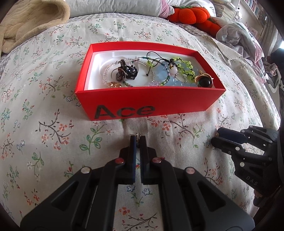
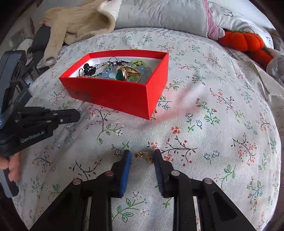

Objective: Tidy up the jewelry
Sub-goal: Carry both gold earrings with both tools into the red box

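Right, my left gripper (image 1: 138, 137) is clenched on a tiny silver piece (image 1: 138, 135) that just peeks out past the tips, low over the floral bedspread (image 1: 53, 142). My right gripper (image 2: 142, 156) is spread wide, a small gold charm (image 2: 142, 154) lying on the cloth between its fingers — untouched. Further on sits the red box (image 1: 142, 101), open-topped, holding beaded bracelets (image 1: 179, 71), a black motorcycle charm (image 1: 127, 72) and a gold ring with a dark stone (image 1: 204, 81) — beyond it, an orange plush (image 1: 191, 15).
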`<state>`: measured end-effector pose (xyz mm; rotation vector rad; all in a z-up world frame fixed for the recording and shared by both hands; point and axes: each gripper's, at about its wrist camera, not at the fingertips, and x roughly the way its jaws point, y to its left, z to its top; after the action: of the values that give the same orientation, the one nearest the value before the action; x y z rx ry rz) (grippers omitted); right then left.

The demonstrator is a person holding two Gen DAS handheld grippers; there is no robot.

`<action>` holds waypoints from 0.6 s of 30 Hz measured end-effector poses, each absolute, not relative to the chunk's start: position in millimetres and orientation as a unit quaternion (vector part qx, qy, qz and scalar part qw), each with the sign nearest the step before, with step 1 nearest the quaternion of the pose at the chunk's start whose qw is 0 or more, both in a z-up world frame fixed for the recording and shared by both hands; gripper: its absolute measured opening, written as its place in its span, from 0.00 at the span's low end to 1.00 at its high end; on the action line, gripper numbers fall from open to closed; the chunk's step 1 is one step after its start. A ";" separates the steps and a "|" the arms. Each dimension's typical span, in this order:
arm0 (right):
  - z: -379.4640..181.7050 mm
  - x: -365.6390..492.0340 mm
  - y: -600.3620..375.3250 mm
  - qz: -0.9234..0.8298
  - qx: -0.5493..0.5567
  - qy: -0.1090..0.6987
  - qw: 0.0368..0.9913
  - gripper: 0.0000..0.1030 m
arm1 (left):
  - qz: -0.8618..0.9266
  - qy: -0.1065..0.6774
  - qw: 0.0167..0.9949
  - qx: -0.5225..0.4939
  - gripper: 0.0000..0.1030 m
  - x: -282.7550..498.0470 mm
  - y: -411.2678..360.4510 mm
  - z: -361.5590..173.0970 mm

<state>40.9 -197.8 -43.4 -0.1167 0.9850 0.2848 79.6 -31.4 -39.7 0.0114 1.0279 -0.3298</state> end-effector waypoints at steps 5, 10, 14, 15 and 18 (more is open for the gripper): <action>-41.0 38.0 -196.5 0.141 -0.061 0.469 0.870 0.10 | -0.161 0.490 0.857 0.005 0.04 77.9 -30.2 -37.4; -34.6 36.9 -201.0 0.140 -0.051 0.468 0.871 0.10 | -0.168 0.482 0.860 0.000 0.04 73.3 -27.4 -27.8; -21.8 35.8 -203.8 0.143 -0.039 0.456 0.877 0.10 | -0.174 0.471 0.865 -0.008 0.04 69.1 -24.4 -15.6; -17.5 35.3 -204.2 0.143 -0.035 0.452 0.880 0.10 | -0.176 0.468 0.866 -0.010 0.04 68.2 -23.9 -12.2; -3.8 35.9 -204.1 0.144 -0.026 0.439 0.887 0.10 | -0.180 0.458 0.871 -0.018 0.04 66.2 -24.0 -0.5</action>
<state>35.9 -204.1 -3.8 -0.0532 0.9128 0.2992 66.2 -24.0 -0.5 -0.0385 0.9567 -0.3769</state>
